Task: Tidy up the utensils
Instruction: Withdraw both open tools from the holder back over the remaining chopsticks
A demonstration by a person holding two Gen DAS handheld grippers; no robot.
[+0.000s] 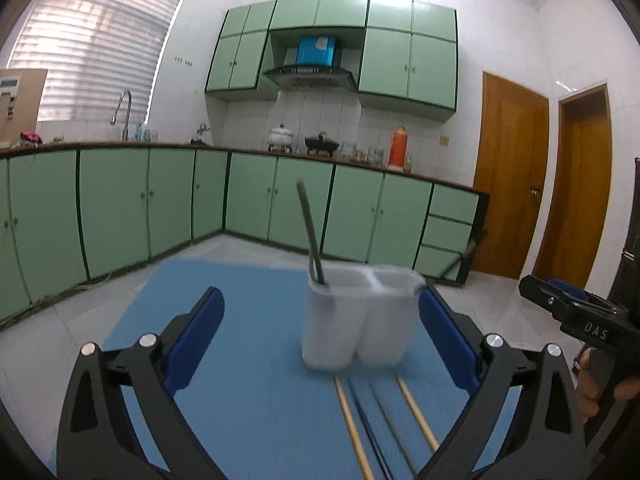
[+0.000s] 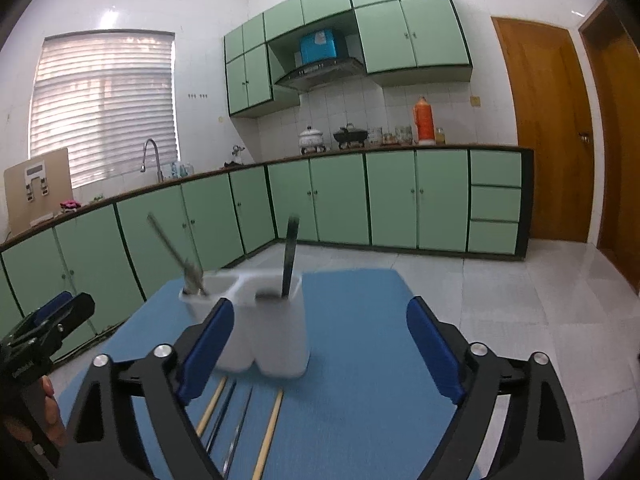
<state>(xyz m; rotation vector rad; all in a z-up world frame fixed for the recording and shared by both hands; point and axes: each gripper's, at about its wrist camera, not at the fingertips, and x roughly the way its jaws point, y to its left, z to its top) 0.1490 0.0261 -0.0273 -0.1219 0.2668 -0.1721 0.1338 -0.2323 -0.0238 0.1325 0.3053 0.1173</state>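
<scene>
Holder [image 2: 264, 320], white w/ two pockets, stands on the blue mat [image 2: 360, 360] on my surface. One metal utensil [image 2: 176, 254] leans in the left pocket, one dark utensil [image 2: 290, 252] in the right, so I think approx. half is done. Four sticks [image 2: 240, 424] lie flat just in front of the holder, not yet put in. My left gripper [image 1: 320, 340] and right gripper [image 2: 320, 340] both have jaws wide, nothing in them. Only writing I can read: "DAS" on the right gripper's side, seen from the left cam.
</scene>
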